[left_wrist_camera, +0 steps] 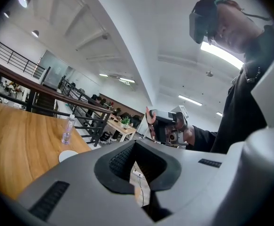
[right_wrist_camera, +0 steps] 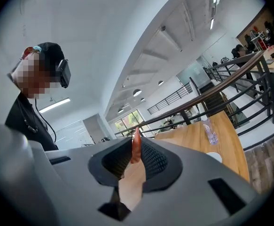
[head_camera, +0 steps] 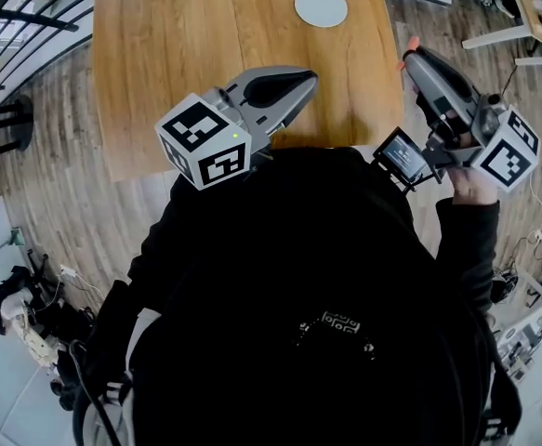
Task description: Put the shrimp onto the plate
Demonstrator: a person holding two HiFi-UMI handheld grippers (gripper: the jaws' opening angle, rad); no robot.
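Observation:
A small white plate (head_camera: 321,6) lies at the far side of the wooden table (head_camera: 187,54). My right gripper (head_camera: 406,56) is raised past the table's right edge and is shut on an orange shrimp (head_camera: 408,45). In the right gripper view the shrimp (right_wrist_camera: 136,147) stands upright, pinched between the black pads. My left gripper (head_camera: 308,77) hovers over the table's near edge with its jaws together and nothing between them. The left gripper view shows the plate (left_wrist_camera: 67,155) and the right gripper (left_wrist_camera: 152,120) holding the shrimp (left_wrist_camera: 148,117).
A clear plastic bottle (left_wrist_camera: 68,128) stands on the table beyond the plate, also in the right gripper view as the bottle (right_wrist_camera: 211,132). A black railing (right_wrist_camera: 230,86) runs behind the table. Wood-plank floor surrounds the table, with cables and gear at the left (head_camera: 19,309).

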